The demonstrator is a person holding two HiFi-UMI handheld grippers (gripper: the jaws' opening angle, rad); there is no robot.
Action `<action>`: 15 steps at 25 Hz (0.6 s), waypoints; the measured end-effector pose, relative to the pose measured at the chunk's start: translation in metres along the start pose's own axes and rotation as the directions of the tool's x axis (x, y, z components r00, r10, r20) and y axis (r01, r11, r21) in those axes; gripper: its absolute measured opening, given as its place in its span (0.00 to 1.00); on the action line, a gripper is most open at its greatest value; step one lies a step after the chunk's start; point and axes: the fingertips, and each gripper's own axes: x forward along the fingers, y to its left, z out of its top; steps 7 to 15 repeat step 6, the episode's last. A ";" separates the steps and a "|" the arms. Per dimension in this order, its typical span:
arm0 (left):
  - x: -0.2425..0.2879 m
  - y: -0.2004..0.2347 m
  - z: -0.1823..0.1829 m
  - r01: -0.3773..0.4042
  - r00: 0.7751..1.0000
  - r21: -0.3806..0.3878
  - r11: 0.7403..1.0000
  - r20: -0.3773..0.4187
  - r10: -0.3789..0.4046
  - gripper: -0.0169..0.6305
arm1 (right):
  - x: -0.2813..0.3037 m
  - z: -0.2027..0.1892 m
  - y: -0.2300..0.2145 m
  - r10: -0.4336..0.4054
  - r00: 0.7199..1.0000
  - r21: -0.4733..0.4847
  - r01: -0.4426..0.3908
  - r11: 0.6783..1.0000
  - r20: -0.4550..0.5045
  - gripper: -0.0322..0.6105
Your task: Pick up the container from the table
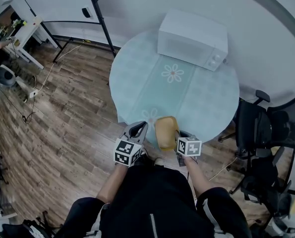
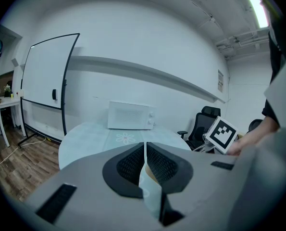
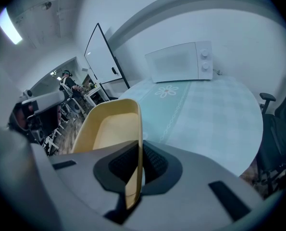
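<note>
Pale yellow, open rectangular plastic container point(image 1: 166, 132): long axis is pointed away from the person, at the round blue bench's point(image 1: 206, 103) near edge. Its right wall is gripped by right gripper point(image 1: 181, 133) fingers; left gripper point(image 1: 141, 127) fingers are closed on nothing.

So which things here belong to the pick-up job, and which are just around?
Job: yellow container; right gripper, clamped on its wall; round table.
Just around: microwave; whiteboard; office chairs.

Wood floor point(image 1: 63, 108), white walls point(image 1: 271, 19), whiteboard point(image 1: 53, 1), black chairs point(image 1: 271, 128).
</note>
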 end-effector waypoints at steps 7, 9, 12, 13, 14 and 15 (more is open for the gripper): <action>0.002 -0.001 -0.001 0.003 1.000 0.001 1.000 -0.003 -0.003 0.07 | -0.001 0.002 -0.001 -0.003 1.000 -0.012 0.003 1.000 0.000 0.09; 0.002 -0.001 -0.001 0.003 1.000 0.001 1.000 -0.003 -0.003 0.07 | -0.001 0.002 -0.001 -0.003 1.000 -0.012 0.003 1.000 0.000 0.09; 0.002 -0.001 -0.001 0.003 1.000 0.001 1.000 -0.003 -0.003 0.07 | -0.001 0.002 -0.001 -0.003 1.000 -0.012 0.003 1.000 0.000 0.09; 0.002 -0.001 -0.001 0.003 1.000 0.001 1.000 -0.003 -0.003 0.07 | -0.001 0.002 -0.001 -0.003 1.000 -0.012 0.003 1.000 0.000 0.09; 0.002 -0.001 -0.001 0.003 1.000 0.001 1.000 -0.003 -0.003 0.07 | -0.001 0.002 -0.001 -0.003 1.000 -0.012 0.003 1.000 0.000 0.09; 0.002 -0.001 -0.001 0.003 1.000 0.001 1.000 -0.003 -0.003 0.07 | -0.001 0.002 -0.001 -0.003 1.000 -0.012 0.003 1.000 0.000 0.09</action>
